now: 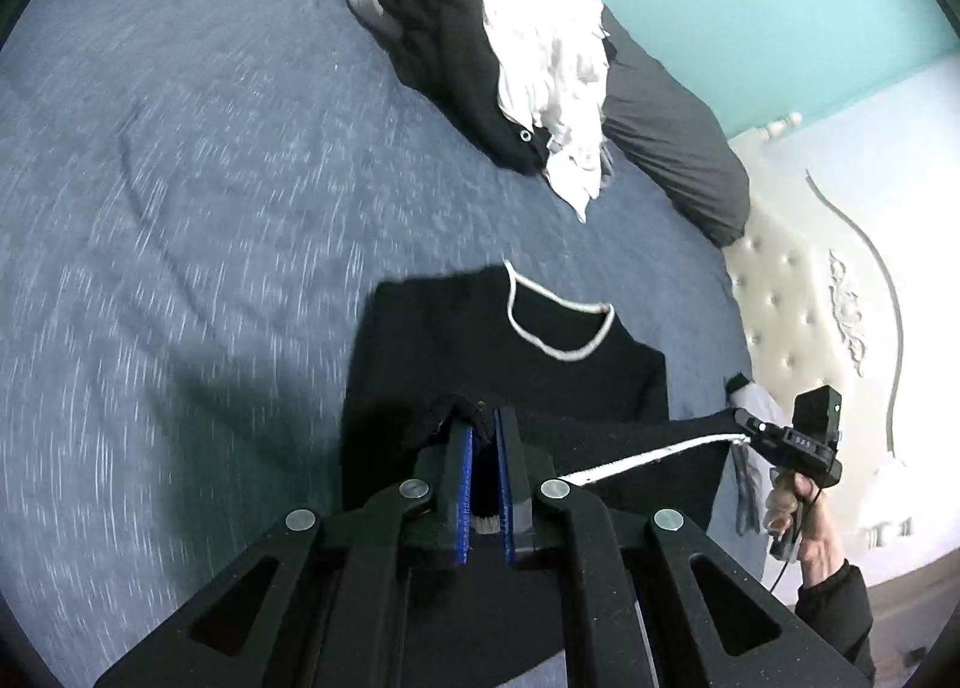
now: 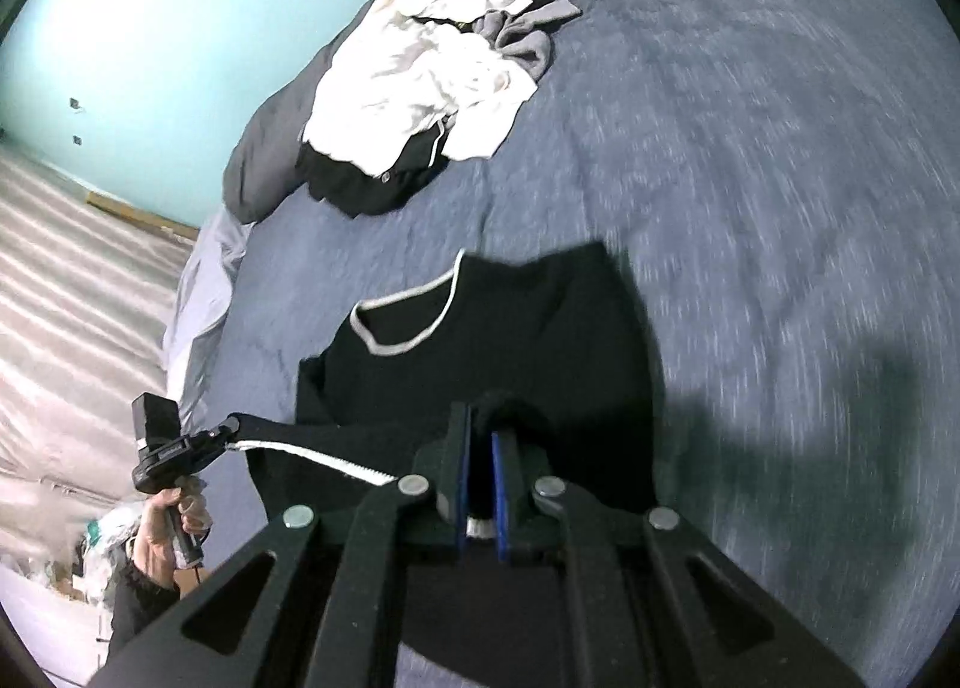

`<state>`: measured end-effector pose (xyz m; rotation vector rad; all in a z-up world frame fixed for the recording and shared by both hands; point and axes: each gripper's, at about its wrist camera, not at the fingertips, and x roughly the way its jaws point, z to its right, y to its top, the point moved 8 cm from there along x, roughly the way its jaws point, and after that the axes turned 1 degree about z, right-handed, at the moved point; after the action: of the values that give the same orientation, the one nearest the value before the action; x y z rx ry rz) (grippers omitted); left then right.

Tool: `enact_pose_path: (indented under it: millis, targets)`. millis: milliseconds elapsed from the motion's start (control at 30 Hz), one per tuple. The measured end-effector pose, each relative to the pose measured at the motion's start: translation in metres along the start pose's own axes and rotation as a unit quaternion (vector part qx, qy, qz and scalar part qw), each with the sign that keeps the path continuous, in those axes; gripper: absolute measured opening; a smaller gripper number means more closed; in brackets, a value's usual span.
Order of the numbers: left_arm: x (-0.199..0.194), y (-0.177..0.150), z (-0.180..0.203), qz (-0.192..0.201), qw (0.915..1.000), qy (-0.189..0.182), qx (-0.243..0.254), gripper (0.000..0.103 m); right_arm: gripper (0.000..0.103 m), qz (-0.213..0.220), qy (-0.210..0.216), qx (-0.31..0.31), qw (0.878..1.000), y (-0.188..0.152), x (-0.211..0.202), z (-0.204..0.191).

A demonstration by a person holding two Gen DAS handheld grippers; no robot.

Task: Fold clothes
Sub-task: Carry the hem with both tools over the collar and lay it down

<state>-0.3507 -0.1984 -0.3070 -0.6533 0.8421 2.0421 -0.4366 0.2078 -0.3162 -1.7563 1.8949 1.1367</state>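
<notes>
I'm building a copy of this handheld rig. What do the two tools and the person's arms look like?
Both tools are matte black linkages with round silver pivot pins and two fingers faced with blue pads: left tool, right tool. From the side, the right tool has a pistol grip, a boxy black module with a small green light, and a thin black cable. Both arms wear black sleeves.

A bed (image 1: 180, 178) with a blue cover carries a black white-collared top (image 1: 510, 364), a heap of black and white clothes (image 1: 510, 57) and a dark grey duvet (image 1: 672, 147).
</notes>
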Motion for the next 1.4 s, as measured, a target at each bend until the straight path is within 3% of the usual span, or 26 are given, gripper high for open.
enact_pose_path:
  millis: [300,500,567,600,633,700,767,833,900,1067,1300,1400]
  targets:
    - [0.043,0.043,-0.021,0.003,0.9996,0.021,-0.020,0.007,0.005,0.005,-0.030,0.001,1.000,0.057,0.041,0.016]
    - [0.069,0.044,-0.037,0.010,0.9987,0.036,-0.034,0.012,0.006,0.010,-0.045,0.010,0.999,0.060,0.073,0.038]
    - [0.064,0.045,-0.036,0.025,0.9989,0.023,-0.031,0.020,0.006,0.019,-0.033,0.015,0.999,0.060,0.077,0.043]
    - [0.058,0.047,-0.036,0.035,0.9988,0.017,-0.032,0.030,0.008,0.028,-0.026,0.010,0.999,0.061,0.075,0.042]
    - [0.052,0.049,-0.035,0.044,0.9984,0.013,-0.032,0.050,0.009,0.037,-0.020,0.005,0.999,0.062,0.073,0.042]
    - [0.040,0.052,-0.038,0.063,0.9971,0.003,-0.043,0.067,0.011,0.053,-0.013,-0.001,0.999,0.063,0.066,0.041]
    - [0.033,0.054,-0.043,0.066,0.9965,0.013,-0.050,0.067,0.018,0.068,-0.006,-0.005,0.998,0.064,0.058,0.040]
    - [0.028,0.054,-0.045,0.069,0.9965,0.027,-0.039,0.067,0.063,0.099,0.001,0.007,0.995,0.069,0.042,0.042]
    - [0.027,0.052,-0.047,0.068,0.9965,0.041,-0.026,0.067,0.064,0.117,0.010,0.021,0.993,0.072,0.029,0.045]
    - [0.048,0.041,-0.049,0.038,0.9947,0.094,0.020,0.067,0.064,0.094,-0.054,-0.035,0.994,0.063,0.031,0.043]
    - [0.072,0.042,-0.044,0.027,0.9887,0.129,0.072,0.066,0.064,0.060,-0.110,-0.139,0.982,0.046,0.069,0.027]
    - [0.078,0.046,-0.046,0.024,0.9869,0.137,0.081,0.048,0.058,0.044,-0.132,-0.186,0.973,0.040,0.088,0.020]
